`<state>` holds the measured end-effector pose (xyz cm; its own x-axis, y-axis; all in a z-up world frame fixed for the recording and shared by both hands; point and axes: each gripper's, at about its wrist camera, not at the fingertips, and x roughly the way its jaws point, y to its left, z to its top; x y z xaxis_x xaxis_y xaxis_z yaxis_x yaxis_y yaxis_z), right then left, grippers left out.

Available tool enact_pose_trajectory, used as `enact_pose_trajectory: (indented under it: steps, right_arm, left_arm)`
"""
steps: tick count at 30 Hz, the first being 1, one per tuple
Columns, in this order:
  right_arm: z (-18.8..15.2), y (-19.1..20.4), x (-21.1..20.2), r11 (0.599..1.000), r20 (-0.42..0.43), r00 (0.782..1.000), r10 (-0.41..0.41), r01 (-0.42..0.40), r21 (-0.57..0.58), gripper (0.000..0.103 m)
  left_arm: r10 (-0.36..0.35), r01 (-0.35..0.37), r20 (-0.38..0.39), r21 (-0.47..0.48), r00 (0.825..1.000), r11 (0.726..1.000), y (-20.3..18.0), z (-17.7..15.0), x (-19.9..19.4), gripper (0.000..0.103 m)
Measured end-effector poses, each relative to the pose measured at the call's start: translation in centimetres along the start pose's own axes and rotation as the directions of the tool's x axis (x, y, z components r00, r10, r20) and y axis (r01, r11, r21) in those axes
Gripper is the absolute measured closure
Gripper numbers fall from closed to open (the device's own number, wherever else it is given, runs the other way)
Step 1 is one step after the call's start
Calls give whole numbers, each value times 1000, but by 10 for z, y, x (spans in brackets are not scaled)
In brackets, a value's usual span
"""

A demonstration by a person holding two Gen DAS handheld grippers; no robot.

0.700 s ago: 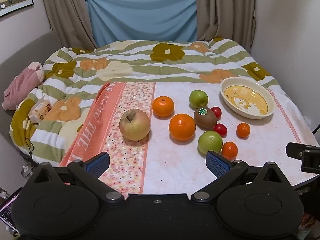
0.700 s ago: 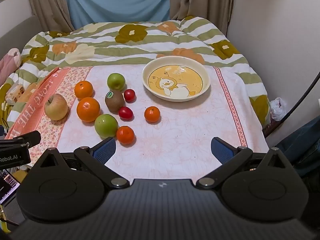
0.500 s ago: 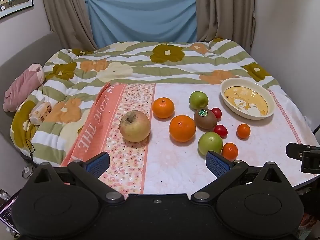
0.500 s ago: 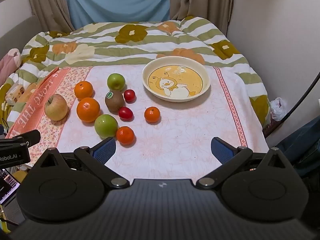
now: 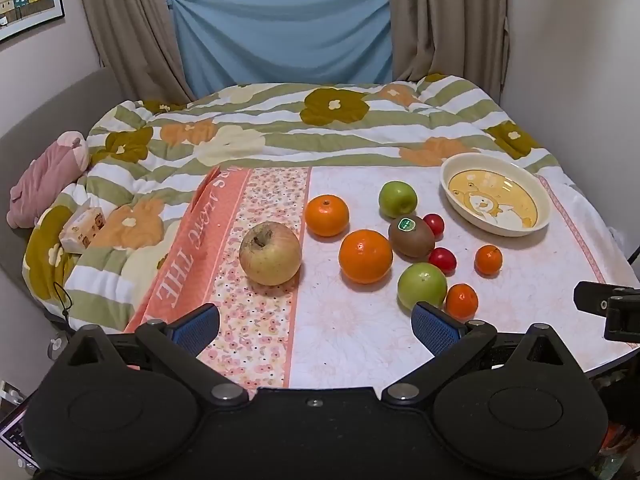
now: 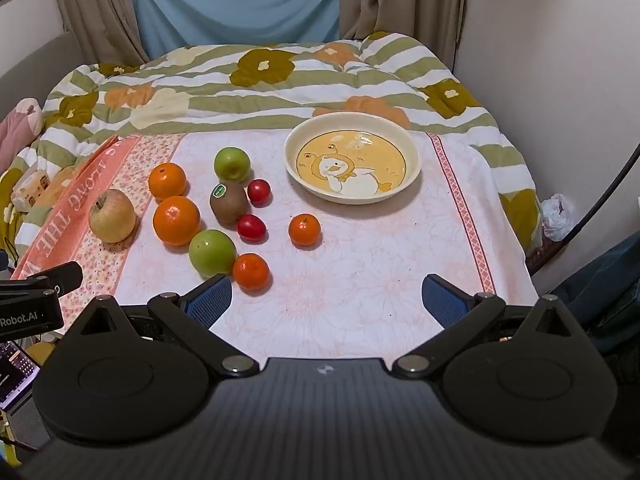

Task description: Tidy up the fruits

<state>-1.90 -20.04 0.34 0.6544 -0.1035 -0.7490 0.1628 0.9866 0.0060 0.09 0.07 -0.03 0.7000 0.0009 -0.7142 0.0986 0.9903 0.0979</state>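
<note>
Pink floral cloth (image 6: 360,264) covers the near part of a bed, with a green-striped flowered quilt (image 6: 224,80) behind it and a blue sheet (image 6: 236,0) hung between beige curtains at the back. Taking the kiwi (image 6: 228,202) with its green sticker as the landmark, and going from left to right in the right wrist view: a yellowish apple (image 6: 112,216) sits farthest left of it on the cloth's orange-flowered band; two large oranges come next, one (image 6: 167,180) to the kiwi's upper left and one (image 6: 176,220) to its lower left. A green apple (image 6: 232,164) lies just behind the kiwi and a second green apple (image 6: 212,252) in front of it. A small mandarin (image 6: 251,271) sits beside that front apple. Two red cherry tomatoes lie just right of the kiwi, one (image 6: 258,191) nearly touching it, one (image 6: 251,227) slightly nearer. Another mandarin (image 6: 305,230) sits alone further right. A cream dish (image 6: 296,160) with a duck picture stands well right of the kiwi and holds no fruit. The left tool (image 5: 316,320) hangs over the near edge of the cloth, its blue pads spread wide with nothing between them. The right tool (image 6: 326,296) is likewise spread wide and holds nothing.
</note>
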Motion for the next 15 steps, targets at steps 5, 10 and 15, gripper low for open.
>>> enact_pose_trajectory:
  steps: [5,10,15]
  right_arm:
    - [1,0,2,1000,2,1000,2,-2,-3,0]
    - [2,2,2,1000,3,1000,1,-1,-3,0]
    - [2,2,2,1000,2,1000,2,-1,-3,0]
  left_arm:
    - [4,-4,-1,-4,1000,1000,1,1,1,0]
    - [5,-5,-2,-5,1000,1000,3,3,2,0]
    - [5,-5,-2,-5,1000,1000,3,3,2,0]
